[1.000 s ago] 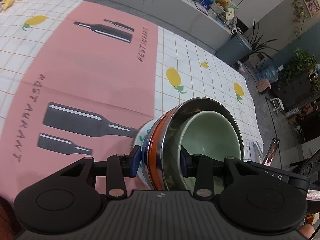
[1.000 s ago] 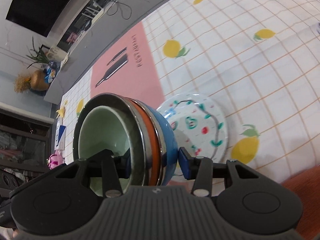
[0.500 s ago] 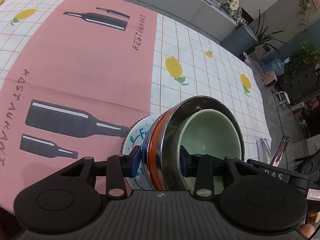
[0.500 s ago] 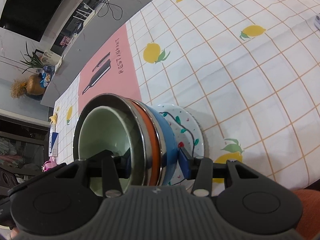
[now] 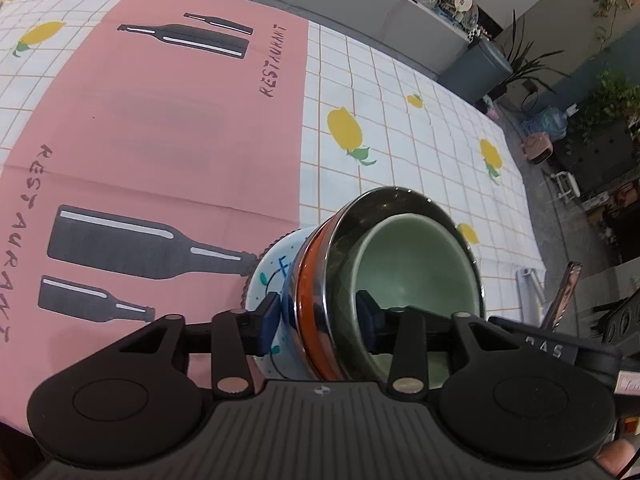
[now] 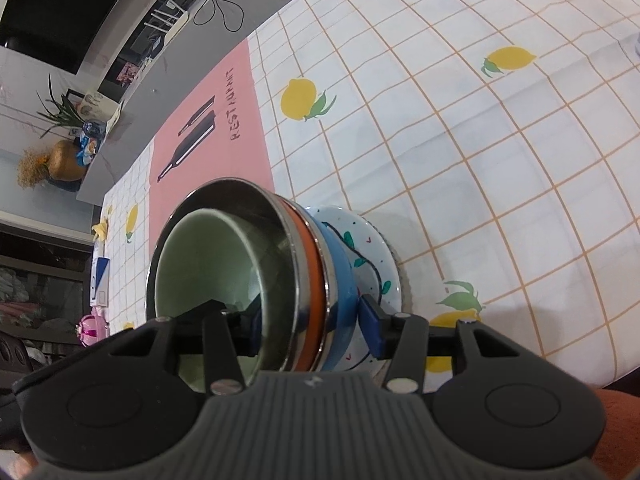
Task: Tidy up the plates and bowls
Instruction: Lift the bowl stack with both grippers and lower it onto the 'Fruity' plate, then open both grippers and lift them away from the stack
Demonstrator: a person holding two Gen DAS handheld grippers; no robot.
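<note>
A nested stack of bowls (image 5: 384, 280) has a pale green bowl inside a steel bowl, with orange and blue bowls outside. My left gripper (image 5: 318, 316) is shut on one side of its rims. My right gripper (image 6: 310, 326) is shut on the opposite side of the same stack (image 6: 248, 264). The stack sits directly over a white patterned plate (image 6: 374, 258) on the tablecloth. The plate also shows in the left wrist view (image 5: 268, 276). Whether the stack touches the plate is hidden.
A lemon-print checked tablecloth (image 6: 460, 128) with a pink "RESTAURANT" panel (image 5: 168, 120) covers the table. The table's near edge (image 6: 568, 376) is close to the plate. A grey counter (image 5: 360, 4) runs along the far side.
Both grippers have carried the bowl stack down and over the patterned plate. The plate is now mostly hidden under the stack.
</note>
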